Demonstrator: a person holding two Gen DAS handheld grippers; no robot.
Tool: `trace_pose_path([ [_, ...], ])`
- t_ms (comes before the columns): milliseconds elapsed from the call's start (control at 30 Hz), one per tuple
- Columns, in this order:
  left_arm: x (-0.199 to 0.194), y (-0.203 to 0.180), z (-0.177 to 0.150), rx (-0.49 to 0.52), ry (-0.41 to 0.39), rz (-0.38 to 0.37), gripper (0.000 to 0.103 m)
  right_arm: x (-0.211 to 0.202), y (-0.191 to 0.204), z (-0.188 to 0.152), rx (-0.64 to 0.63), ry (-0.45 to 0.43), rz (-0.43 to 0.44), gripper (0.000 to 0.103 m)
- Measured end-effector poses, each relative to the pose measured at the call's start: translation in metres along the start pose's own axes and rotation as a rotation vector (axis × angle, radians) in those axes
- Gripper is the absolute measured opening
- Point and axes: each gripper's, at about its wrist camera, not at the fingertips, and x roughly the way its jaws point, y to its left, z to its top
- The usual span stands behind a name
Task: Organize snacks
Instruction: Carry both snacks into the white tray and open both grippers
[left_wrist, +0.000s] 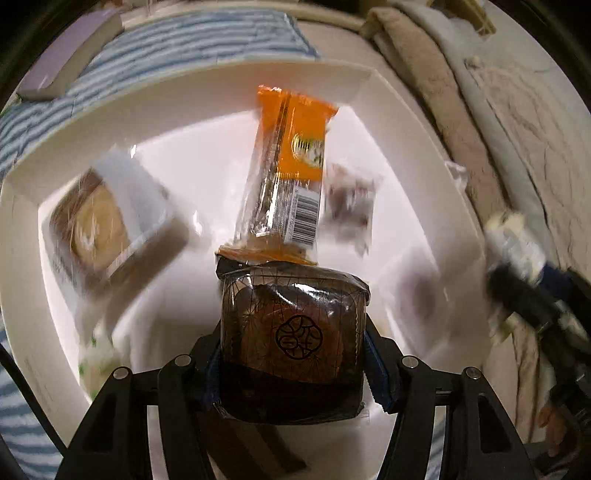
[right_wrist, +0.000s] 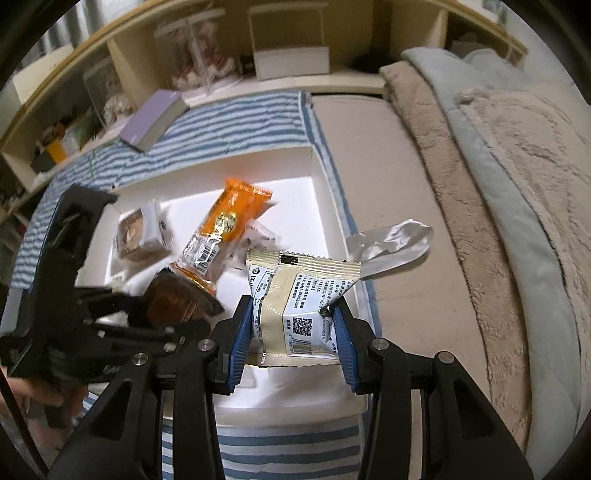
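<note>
My left gripper (left_wrist: 293, 354) is shut on a dark brown wrapped cake (left_wrist: 295, 339) and holds it over the white box (left_wrist: 66, 122); it also shows in the right wrist view (right_wrist: 177, 299). My right gripper (right_wrist: 295, 321) is shut on a cream and white snack packet (right_wrist: 299, 299) above the box's near right edge (right_wrist: 325, 195). Inside the box lie an orange snack bar (left_wrist: 288, 177) (right_wrist: 221, 232), a roll cake in a clear pack (left_wrist: 99, 225) (right_wrist: 140, 232) and a small clear packet (left_wrist: 351, 203) (right_wrist: 258, 240).
The box rests on a blue striped cloth (right_wrist: 240, 122) on a bed. A purple book (right_wrist: 155, 118) lies beyond it. A silvery empty wrapper (right_wrist: 395, 240) lies right of the box. Beige and grey blankets (right_wrist: 480, 184) fill the right. Shelves (right_wrist: 221, 48) stand behind.
</note>
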Motion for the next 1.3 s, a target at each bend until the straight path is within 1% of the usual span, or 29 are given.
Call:
trace_pose_path([
  [133,0.004,0.01,0.02,0.012,-0.045,0.057,0.061,0.02,0.0,0.006,-0.016,0.047,0.008,0.043],
  [200,0.003,0.016,0.023,0.001,-0.068,0.069,0.061,0.033,0.003,0.009,-0.03,0.076,0.002,0.043],
  [267,0.005,0.026,0.026,-0.016,-0.094,0.1,0.061,0.048,0.006,0.011,-0.043,0.107,-0.006,0.043],
  [367,0.003,0.043,0.029,-0.039,-0.123,0.111,0.061,0.068,0.01,0.013,-0.05,0.141,-0.015,0.043],
  [500,0.001,0.054,0.03,-0.046,-0.14,0.082,0.061,0.095,0.016,0.024,-0.034,0.165,-0.018,0.042],
  [667,0.0,0.054,0.029,-0.024,-0.174,0.085,0.061,0.107,0.022,0.043,0.02,0.124,0.019,0.041],
  [767,-0.007,0.055,0.022,-0.035,-0.192,0.07,0.061,0.105,0.023,0.05,0.016,0.112,0.011,0.041],
  [933,-0.003,0.055,0.026,-0.079,-0.207,0.004,0.061,0.092,0.014,0.051,0.009,0.093,-0.016,0.041],
  [1000,-0.005,0.055,0.028,-0.097,-0.218,-0.009,0.062,0.087,0.008,0.052,0.022,0.088,-0.02,0.042],
  [1100,-0.008,0.052,0.026,-0.096,-0.213,-0.02,0.062,0.083,-0.002,0.049,0.045,0.095,-0.016,0.046],
  [1133,-0.009,0.049,0.025,-0.085,-0.213,-0.019,0.066,0.081,-0.005,0.046,0.056,0.102,-0.017,0.054],
  [1167,-0.012,0.046,0.023,-0.071,-0.214,-0.017,0.068,0.079,-0.007,0.045,0.064,0.102,-0.014,0.059],
  [1200,-0.014,0.044,0.021,-0.059,-0.213,-0.012,0.075,0.077,-0.009,0.044,0.067,0.098,0.001,0.065],
  [1233,-0.015,0.041,0.02,-0.046,-0.21,-0.008,0.081,0.073,-0.01,0.041,0.073,0.091,0.015,0.068],
  [1300,-0.02,0.035,0.016,-0.029,-0.208,-0.011,0.084,0.066,-0.01,0.037,0.077,0.083,0.023,0.069],
])
